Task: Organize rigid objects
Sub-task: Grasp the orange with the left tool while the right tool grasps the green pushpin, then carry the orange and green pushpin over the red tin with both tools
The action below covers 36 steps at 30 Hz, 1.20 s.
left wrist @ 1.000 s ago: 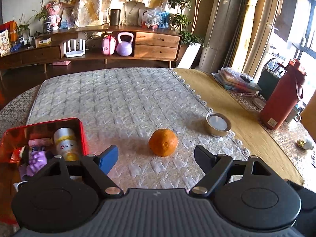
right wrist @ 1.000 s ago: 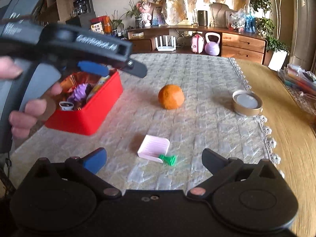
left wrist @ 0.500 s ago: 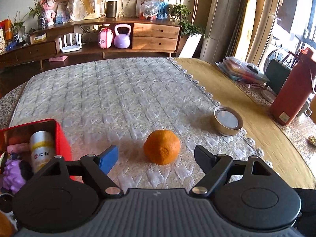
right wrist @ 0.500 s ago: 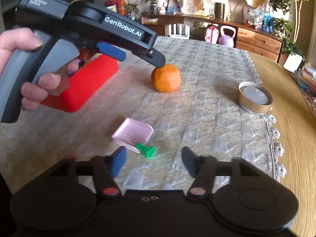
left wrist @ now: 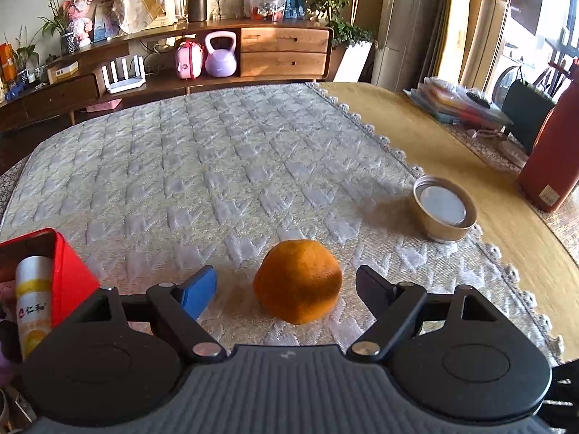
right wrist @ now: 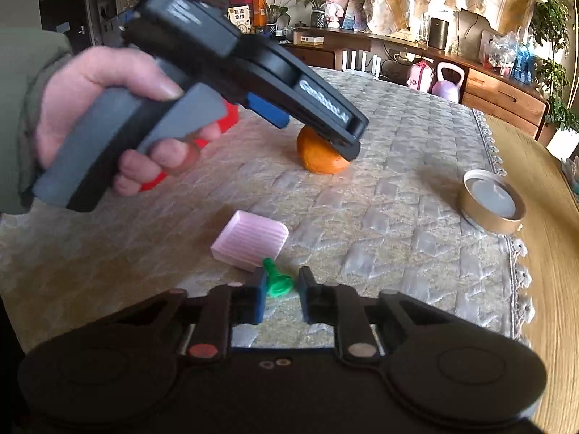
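An orange lies on the quilted mat, between the open jaws of my left gripper; it does not look squeezed. The orange also shows in the right wrist view, partly behind the left gripper. My right gripper has its jaws narrowed around a small green piece that touches a pink ribbed box. Whether the pads press the green piece is unclear. The red box with a yellow-white bottle and other items sits at the left.
A round gold tin sits at the mat's right edge, also in the right wrist view. A red thermos stands far right on the yellow table. A sideboard with a purple kettlebell is behind.
My left gripper moved forward until the orange sits between its open jaws. My right gripper came down to the green piece and its jaws narrowed from wide open.
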Motion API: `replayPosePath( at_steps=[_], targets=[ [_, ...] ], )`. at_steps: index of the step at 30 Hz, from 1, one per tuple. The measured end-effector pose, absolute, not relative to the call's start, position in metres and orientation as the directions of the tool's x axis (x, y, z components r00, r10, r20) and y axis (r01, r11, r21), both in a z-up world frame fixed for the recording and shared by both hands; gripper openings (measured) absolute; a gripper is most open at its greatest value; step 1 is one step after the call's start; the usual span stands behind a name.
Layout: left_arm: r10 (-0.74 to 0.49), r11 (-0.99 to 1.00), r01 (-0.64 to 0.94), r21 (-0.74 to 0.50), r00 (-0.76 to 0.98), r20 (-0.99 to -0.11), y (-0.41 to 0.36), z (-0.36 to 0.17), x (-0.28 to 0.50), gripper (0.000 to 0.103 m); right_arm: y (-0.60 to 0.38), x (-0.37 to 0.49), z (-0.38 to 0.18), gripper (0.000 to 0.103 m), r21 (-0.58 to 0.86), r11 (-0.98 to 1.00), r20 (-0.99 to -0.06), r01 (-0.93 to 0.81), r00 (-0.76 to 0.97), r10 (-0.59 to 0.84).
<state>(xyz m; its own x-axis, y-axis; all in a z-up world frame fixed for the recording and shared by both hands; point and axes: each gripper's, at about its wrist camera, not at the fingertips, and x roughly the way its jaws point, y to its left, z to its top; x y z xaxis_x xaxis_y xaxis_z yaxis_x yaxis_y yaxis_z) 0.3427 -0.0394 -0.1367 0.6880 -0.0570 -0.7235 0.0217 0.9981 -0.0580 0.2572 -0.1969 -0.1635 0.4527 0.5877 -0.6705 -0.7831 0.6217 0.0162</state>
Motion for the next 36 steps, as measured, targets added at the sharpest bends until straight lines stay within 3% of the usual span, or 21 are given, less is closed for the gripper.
replayPosePath(
  at_steps=[3, 8, 22, 36],
  targets=[
    [-0.032, 0.999, 0.015, -0.03, 0.69, -0.723, -0.041, -0.141, 0.344, 0.083, -0.197, 0.255, -0.164, 0.015, 0.008, 0.622, -0.665, -0.783, 0.46, 0.588],
    [-0.047, 0.999, 0.049, -0.017, 0.696, -0.717, -0.048, -0.142, 0.343, 0.055, -0.196, 0.255, -0.165, 0.015, 0.01, 0.636, -0.661, -0.772, 0.472, 0.583],
    [-0.043, 0.999, 0.043, -0.018, 0.681, -0.731, -0.046, -0.13, 0.324, 0.054, -0.206, 0.245, -0.151, 0.014, 0.014, 0.727, -0.66, -0.687, 0.54, 0.523],
    [-0.079, 0.997, 0.058, -0.053, 0.7, -0.71, -0.031, -0.085, 0.274, 0.053, -0.208, 0.216, -0.109, 0.014, 0.013, 0.784, -0.616, -0.621, 0.613, 0.495]
  ],
)
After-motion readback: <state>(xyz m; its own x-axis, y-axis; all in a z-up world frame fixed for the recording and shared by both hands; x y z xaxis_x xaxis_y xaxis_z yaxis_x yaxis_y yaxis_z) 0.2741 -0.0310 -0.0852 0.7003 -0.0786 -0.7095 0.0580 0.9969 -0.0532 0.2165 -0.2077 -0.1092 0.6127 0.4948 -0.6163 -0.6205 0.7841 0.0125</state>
